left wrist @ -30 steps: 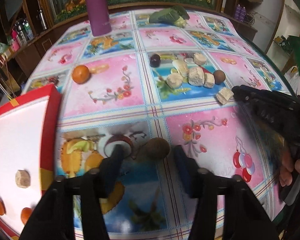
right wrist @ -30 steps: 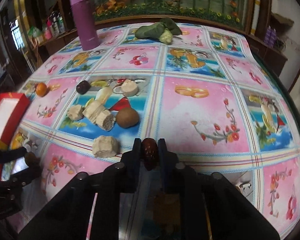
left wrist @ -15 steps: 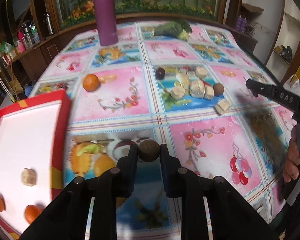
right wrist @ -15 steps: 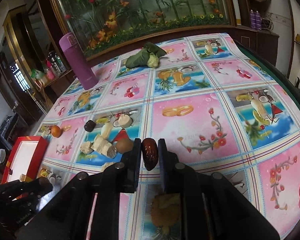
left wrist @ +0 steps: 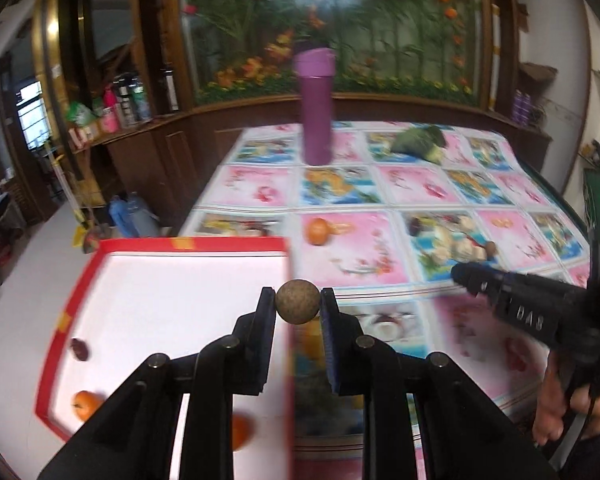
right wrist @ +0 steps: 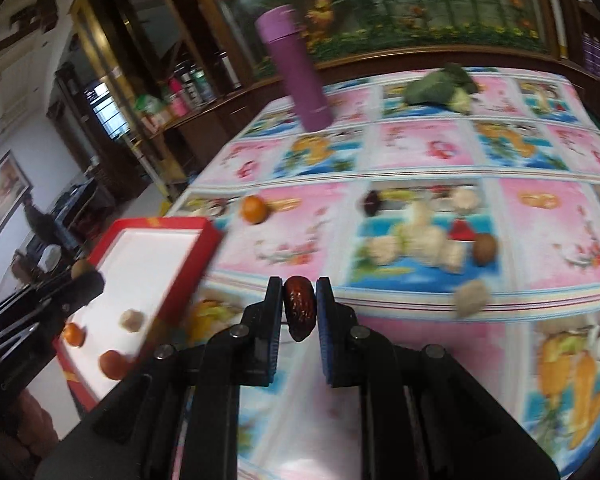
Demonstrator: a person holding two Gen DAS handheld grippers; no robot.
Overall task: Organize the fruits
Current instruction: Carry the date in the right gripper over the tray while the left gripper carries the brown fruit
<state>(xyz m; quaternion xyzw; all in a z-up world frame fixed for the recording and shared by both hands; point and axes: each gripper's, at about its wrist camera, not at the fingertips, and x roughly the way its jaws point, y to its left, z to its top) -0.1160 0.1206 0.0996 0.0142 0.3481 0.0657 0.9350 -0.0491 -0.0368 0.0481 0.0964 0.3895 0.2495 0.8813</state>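
My left gripper is shut on a round brown fruit, held above the right edge of the red-rimmed white tray. Inside the tray lie a dark fruit and two orange fruits. My right gripper is shut on a dark red date, above the table to the right of the tray. On the cloth remain an orange fruit, a dark fruit, a brown round fruit and several pale chunks.
A tall purple bottle stands at the back of the table, with a green leafy bundle to its right. The right gripper's body and a hand sit at the right. The table's left edge drops to the floor.
My left gripper closed on the brown fruit, lifted it and swung left over the tray's edge. My right gripper, still holding the date, also turned left toward the tray.
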